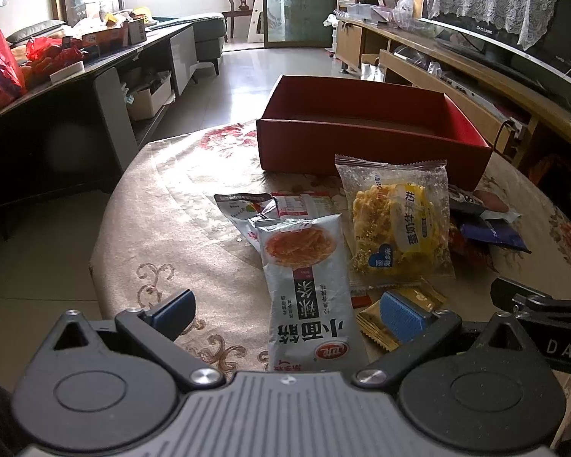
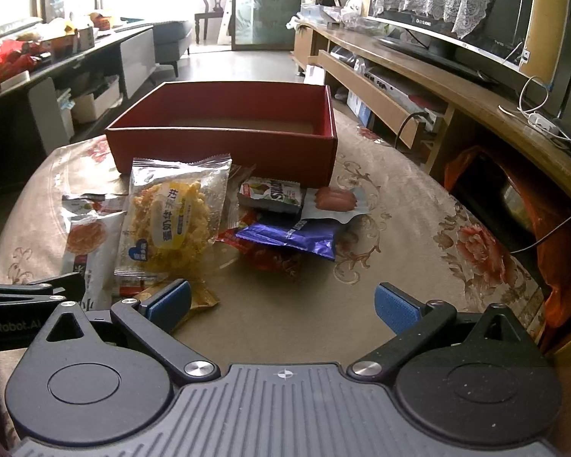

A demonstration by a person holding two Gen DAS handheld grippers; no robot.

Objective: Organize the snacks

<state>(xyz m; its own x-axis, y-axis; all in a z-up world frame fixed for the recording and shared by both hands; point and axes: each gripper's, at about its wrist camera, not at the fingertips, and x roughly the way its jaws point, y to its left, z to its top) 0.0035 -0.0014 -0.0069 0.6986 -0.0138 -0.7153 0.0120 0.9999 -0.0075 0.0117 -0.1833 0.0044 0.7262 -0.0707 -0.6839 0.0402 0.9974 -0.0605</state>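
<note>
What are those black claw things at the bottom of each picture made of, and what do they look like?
Two matching handheld tools. The left gripper and right gripper each have a grey ribbed body, black angular linkage arms with silver bolts and round black pivot caps. Their fingers end in blue ribbed pads. White lettering marks the side.

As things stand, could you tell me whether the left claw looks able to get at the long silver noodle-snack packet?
Probably yes. The left claw is open, and the silver packet lies flat between its fingers on top of the pile, with nothing covering it.
</note>
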